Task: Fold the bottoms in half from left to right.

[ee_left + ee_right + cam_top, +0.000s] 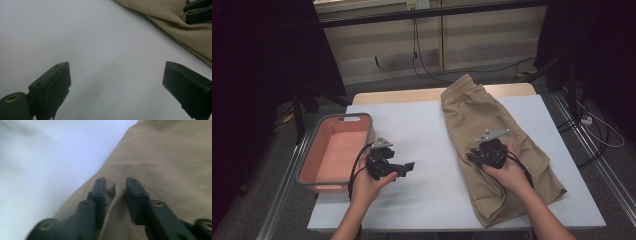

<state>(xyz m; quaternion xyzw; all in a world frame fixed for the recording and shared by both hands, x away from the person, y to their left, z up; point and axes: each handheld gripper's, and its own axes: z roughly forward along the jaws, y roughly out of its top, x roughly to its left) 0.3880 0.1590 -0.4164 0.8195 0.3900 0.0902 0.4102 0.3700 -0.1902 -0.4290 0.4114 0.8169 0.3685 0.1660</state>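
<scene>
The khaki shorts (492, 145) lay spread on the right half of the desk (422, 130), their waistband end hanging past the far edge. In the high view the right hand-held gripper (473, 156) sat on the shorts' left edge, its tips lost against dark fabric shadow. Its own blurred view showed what that one could not: the jaws drawn close with a raised fold of cloth pinched between them. The left hand-held gripper (116, 82) hung over bare desk, jaws spread wide with nothing between. Left of it, the pink bin (337, 150) held nothing visible.
</scene>
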